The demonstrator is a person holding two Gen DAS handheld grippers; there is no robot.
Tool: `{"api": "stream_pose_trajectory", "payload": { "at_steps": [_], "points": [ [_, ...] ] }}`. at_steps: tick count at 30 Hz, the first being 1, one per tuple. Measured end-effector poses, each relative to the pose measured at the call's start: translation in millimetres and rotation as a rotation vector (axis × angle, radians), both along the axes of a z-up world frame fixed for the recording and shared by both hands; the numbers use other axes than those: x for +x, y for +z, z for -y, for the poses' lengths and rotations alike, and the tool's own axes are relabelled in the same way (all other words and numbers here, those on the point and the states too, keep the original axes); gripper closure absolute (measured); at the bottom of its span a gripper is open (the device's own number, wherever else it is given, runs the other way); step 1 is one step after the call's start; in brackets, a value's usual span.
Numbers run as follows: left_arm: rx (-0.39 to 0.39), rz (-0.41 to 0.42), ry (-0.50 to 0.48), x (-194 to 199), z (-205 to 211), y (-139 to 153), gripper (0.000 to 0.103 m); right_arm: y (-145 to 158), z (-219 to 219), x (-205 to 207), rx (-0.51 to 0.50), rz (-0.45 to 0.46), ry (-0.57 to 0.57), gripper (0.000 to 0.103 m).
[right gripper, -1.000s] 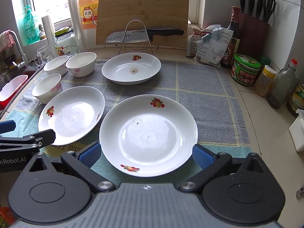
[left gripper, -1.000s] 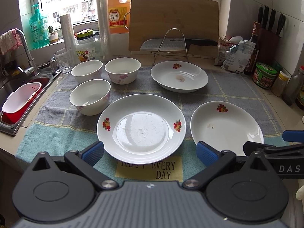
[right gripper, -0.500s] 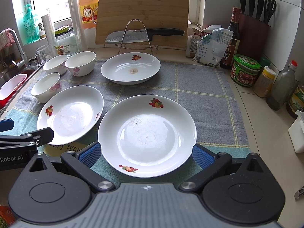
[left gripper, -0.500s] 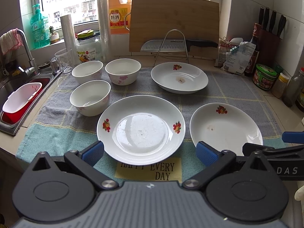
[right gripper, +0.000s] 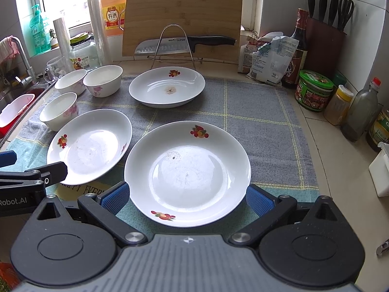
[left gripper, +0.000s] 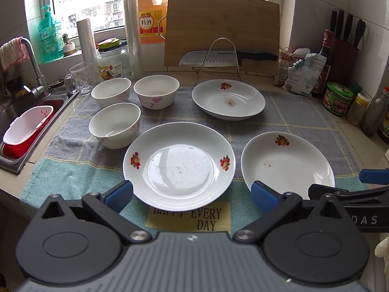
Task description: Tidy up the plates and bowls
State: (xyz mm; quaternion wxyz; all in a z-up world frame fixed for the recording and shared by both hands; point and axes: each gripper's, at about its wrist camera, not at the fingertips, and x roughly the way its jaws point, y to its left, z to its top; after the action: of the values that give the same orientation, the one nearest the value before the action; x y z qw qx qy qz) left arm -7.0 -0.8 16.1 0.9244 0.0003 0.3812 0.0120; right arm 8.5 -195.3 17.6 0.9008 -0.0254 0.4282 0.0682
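Though both wide open, left claw (left gripper: 192,194) and right claw (right gripper: 187,198) each hiding a plate's (right gripper: 187,172) near rim.

Both cams sit low at the near edge of the counter, looking forward over their own spread blue fingers toward the window wall. Left wrist view is centred on the left plate (left gripper: 178,164), right wrist view on the right plate (right gripper: 187,172), each close up. They overlap a lot: both plates, the far plate (left gripper: 228,99), bowls, and cutting board (right gripper: 182,17) show in each.
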Motion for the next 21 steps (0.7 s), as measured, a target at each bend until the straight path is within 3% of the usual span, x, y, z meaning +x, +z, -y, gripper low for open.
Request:
{"api": "stream_pose_trajectory", "payload": {
  "at_steps": [21],
  "points": [
    [-0.029,0.027,-0.047,-4.6,4.1,8.8,0.001,4.0,8.3,-7.4,0.003,0.057,0.052,0.0]
  ]
}}
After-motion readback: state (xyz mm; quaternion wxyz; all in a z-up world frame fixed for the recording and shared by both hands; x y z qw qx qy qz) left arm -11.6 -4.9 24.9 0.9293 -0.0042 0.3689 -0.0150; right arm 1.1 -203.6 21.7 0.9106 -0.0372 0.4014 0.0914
